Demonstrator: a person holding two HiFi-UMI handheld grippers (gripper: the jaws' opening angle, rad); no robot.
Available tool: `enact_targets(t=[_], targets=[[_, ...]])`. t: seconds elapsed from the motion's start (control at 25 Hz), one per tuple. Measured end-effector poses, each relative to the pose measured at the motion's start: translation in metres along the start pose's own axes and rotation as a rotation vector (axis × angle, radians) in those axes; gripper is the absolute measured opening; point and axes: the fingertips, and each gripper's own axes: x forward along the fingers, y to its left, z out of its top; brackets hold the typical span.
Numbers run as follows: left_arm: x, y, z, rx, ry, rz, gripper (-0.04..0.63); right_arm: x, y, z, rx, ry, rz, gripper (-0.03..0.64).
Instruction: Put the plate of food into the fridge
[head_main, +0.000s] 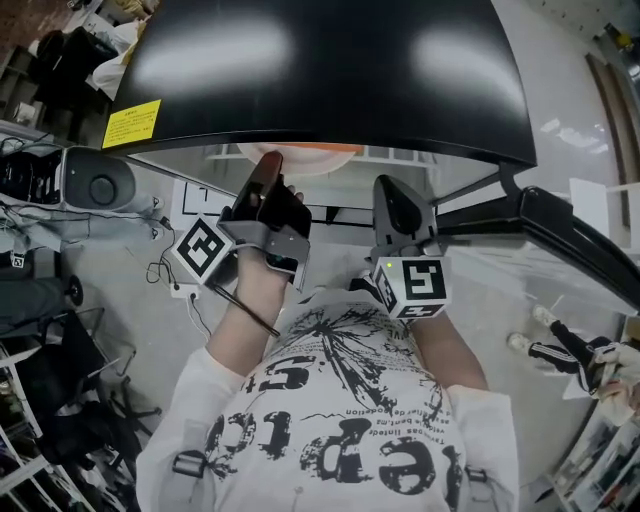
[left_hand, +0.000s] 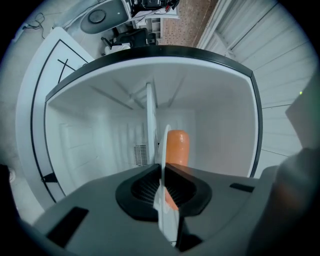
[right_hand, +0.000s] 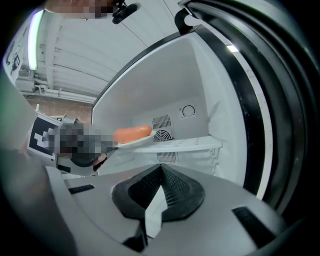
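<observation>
Mid-frame inside the fridge (left_hand: 220, 135), the left gripper (left_hand: 161, 172) clamps the white plate (left_hand: 165, 140) bearing a sausage (left_hand: 177, 147); the right gripper (right_hand: 161, 170) is clenched, empty.

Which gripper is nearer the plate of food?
Left. The left gripper is shut on the rim of the plate. The right gripper is off to the plate's right, jaws together, not touching it.

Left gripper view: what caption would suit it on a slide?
Left gripper clamps the rim of a white plate carrying orange food, facing the open white fridge.
</observation>
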Motion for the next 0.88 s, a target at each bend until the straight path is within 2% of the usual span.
enact_targets(t=[0.24, 0.4, 0.48, 0.72, 0.8, 0.88], targets=[[0.002, -0.004, 0.002, -0.043, -0.055, 0.018, 0.038, 0.008, 0.002, -0.01, 0.023, 0.02, 0.036, 0.0], [0.001, 0.001, -0.001, -0.059, -0.063, 0.019, 0.038, 0.008, 0.003, -0.022, 0.047, 0.055, 0.071, 0.0], [-0.001, 0.001, -0.002, -0.041, -0.06, 0.022, 0.037, 0.008, 0.005, -0.021, 0.04, 0.054, 0.08, 0.0], [0.0, -0.009, -0.002, 0.111, -0.032, -0.004, 0.05, 0.011, 0.011, -0.006, 0.027, 0.027, 0.088, 0.0], [0.001, -0.013, -0.003, 0.123, -0.038, -0.042, 0.067, 0.012, 0.015, -0.006, 0.022, 0.028, 0.1, 0.0], [0.0, -0.018, -0.002, 0.108, -0.044, -0.087, 0.125, 0.013, 0.019, -0.006, 0.019, 0.032, 0.115, 0.0]])
